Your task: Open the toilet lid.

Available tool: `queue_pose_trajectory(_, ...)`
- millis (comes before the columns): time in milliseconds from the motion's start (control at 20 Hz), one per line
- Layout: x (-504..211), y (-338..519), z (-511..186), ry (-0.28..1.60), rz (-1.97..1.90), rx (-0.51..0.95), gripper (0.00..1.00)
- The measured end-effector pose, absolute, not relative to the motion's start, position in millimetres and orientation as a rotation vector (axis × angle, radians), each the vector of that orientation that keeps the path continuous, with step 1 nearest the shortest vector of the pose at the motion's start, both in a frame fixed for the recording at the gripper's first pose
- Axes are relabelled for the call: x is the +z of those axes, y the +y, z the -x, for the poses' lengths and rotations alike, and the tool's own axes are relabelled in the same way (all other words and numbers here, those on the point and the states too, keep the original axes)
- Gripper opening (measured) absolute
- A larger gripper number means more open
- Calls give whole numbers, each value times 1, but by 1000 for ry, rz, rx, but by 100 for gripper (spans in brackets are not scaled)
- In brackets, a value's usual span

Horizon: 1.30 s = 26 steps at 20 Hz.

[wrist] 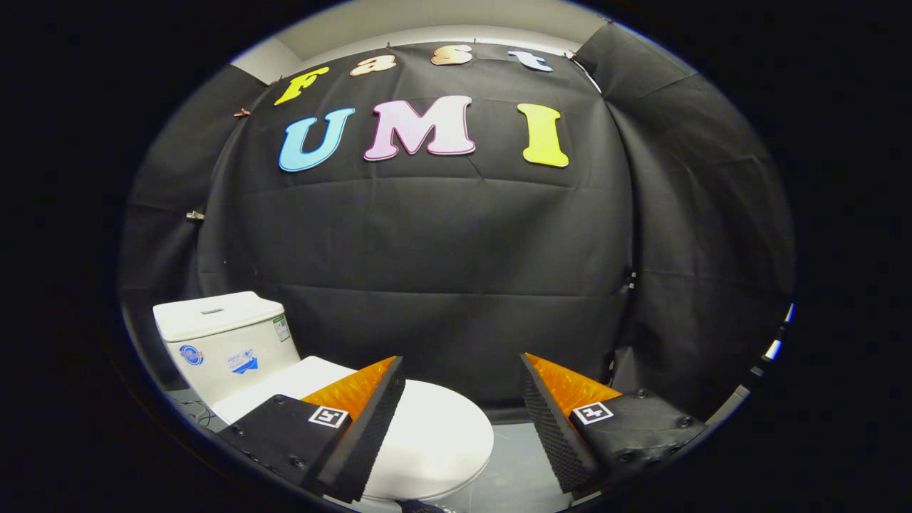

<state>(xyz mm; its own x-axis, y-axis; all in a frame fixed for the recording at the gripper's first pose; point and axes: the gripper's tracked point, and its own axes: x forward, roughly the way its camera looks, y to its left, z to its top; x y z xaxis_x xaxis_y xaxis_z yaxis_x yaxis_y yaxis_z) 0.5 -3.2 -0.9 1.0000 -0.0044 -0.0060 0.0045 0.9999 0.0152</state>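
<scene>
My gripper (463, 413) hangs with its ribbed fingers spread wide, holding nothing; the smooth, glossy, rounded toilet lid (434, 434) lies shut, below and just ahead of my left finger; beyond stands the boxy white ceramic cistern (224, 342), its stickers too small to read; creased cloth wall (442, 256) behind.

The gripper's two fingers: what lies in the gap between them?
In the gripper view, the open gripper frames the closed white toilet lid's front part, grey floor and black cloth wall.
</scene>
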Motion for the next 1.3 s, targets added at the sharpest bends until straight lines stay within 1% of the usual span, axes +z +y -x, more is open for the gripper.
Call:
queue_pose_trajectory(1000,1,-8,4,29,-20,-9,98)
queue_pose_trajectory(1100,2,-2,4,42,-33,21,98)
queue_pose_trajectory(1300,-12,-9,11,80,-44,35,98)
